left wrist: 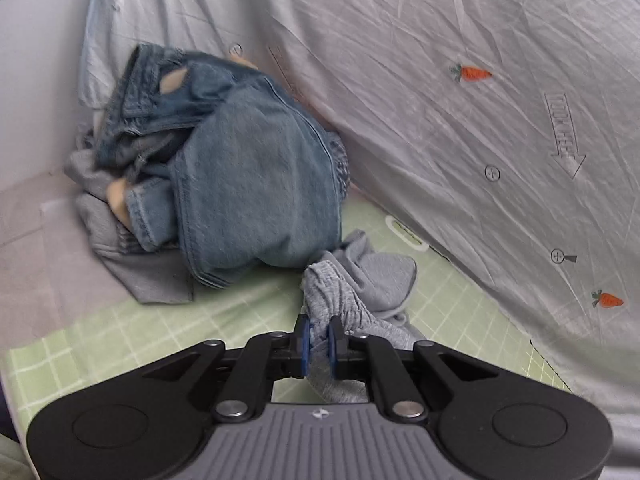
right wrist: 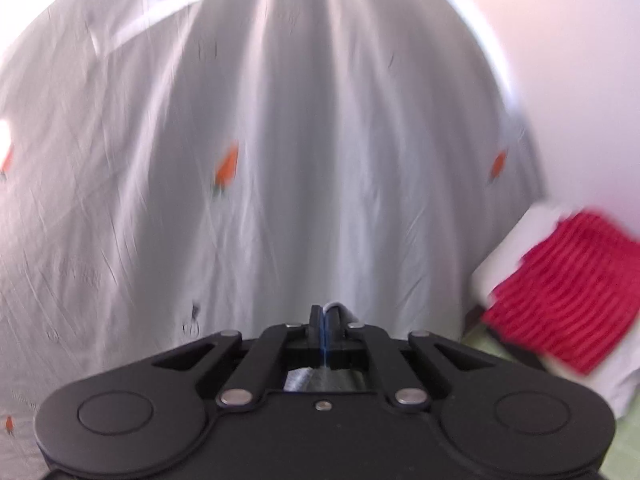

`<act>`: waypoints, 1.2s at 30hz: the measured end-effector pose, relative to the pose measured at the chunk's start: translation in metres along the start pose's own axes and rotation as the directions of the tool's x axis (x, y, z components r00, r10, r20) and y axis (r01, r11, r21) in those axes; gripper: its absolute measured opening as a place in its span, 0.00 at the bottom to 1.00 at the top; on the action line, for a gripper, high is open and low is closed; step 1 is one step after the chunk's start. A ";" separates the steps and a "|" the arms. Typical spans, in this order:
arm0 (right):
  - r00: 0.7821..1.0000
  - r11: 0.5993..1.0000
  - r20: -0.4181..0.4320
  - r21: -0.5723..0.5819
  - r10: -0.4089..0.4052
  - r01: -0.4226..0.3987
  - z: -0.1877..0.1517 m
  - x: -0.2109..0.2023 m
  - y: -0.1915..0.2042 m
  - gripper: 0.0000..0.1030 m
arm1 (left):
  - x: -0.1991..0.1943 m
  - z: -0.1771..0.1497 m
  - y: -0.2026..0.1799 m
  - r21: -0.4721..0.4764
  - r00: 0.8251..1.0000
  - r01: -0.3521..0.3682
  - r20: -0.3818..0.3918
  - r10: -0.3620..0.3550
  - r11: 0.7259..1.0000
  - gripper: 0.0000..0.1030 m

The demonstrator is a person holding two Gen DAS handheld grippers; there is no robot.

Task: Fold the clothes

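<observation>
Both tools, left (left wrist: 318, 334) and right (right wrist: 326, 328), pinch one grey garment (left wrist: 360, 284); one jeans (left wrist: 248, 184) heap behind.

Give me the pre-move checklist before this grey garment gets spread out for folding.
1. Left gripper pinching the grey garment: ok, cloth is bunched between the blue pads.
2. Right gripper shut: ok. Whether it holds grey cloth: cannot tell; only a pale sliver shows at the tips and some grey fabric below the jaws.
3. Garment free of the jeans: cannot tell; its far end lies right at the foot of the denim pile.
4. Space on the green checked sheet to lay it flat: ok in front of the pile.
5. Garment clear of the red striped cloth: ok, that cloth lies well to the right.
</observation>
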State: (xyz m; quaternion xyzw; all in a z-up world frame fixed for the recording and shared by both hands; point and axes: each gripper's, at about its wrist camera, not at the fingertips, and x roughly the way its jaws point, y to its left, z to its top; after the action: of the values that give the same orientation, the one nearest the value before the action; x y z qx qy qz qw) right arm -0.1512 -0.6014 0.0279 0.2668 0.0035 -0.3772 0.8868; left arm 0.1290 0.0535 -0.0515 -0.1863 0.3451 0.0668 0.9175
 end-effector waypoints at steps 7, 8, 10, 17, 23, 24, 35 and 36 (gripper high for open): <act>0.900 0.940 -0.288 -0.197 -0.328 0.280 -0.094 -0.062 -0.070 0.01 | 0.005 -0.035 0.059 -0.061 0.984 -0.140 -0.119 0.132 0.988 0.10; 0.863 0.923 -0.343 -0.240 -0.370 0.300 -0.116 -0.066 -0.079 0.01 | 0.007 -0.041 0.069 -0.071 0.978 -0.166 -0.138 0.155 0.983 0.10; 0.796 0.899 -0.429 -0.299 -0.426 0.320 -0.156 -0.074 -0.092 0.01 | 0.009 -0.051 0.083 -0.094 0.969 -0.198 -0.169 0.180 0.976 0.10; 0.746 0.912 -0.525 -0.253 -0.411 0.324 -0.184 -0.079 -0.106 0.01 | 0.001 -0.059 0.096 -0.099 0.966 -0.216 -0.165 0.198 0.971 0.10; 0.740 0.917 -0.543 -0.260 -0.398 0.302 -0.179 -0.074 -0.106 0.09 | 0.005 -0.067 0.097 -0.080 0.949 -0.266 -0.200 0.246 0.961 0.15; 0.740 0.920 -0.547 -0.247 -0.392 0.305 -0.180 -0.073 -0.108 0.16 | 0.004 -0.071 0.093 -0.058 0.944 -0.275 -0.203 0.259 0.960 0.15; 0.756 0.892 -0.474 -0.232 -0.452 0.388 -0.157 -0.079 -0.134 0.94 | -0.022 -0.090 0.047 0.097 0.937 -0.303 -0.150 0.315 0.948 0.64; 0.757 0.894 -0.475 -0.231 -0.448 0.383 -0.155 -0.079 -0.139 0.98 | -0.025 -0.093 0.041 0.119 0.939 -0.298 -0.144 0.314 0.947 0.64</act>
State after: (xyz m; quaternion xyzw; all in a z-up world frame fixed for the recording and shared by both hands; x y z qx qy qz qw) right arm -0.2705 -0.5542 -0.1540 0.2969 0.3231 -0.4781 0.7608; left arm 0.0434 0.0552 -0.1119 -0.0913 0.4456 0.1769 0.8729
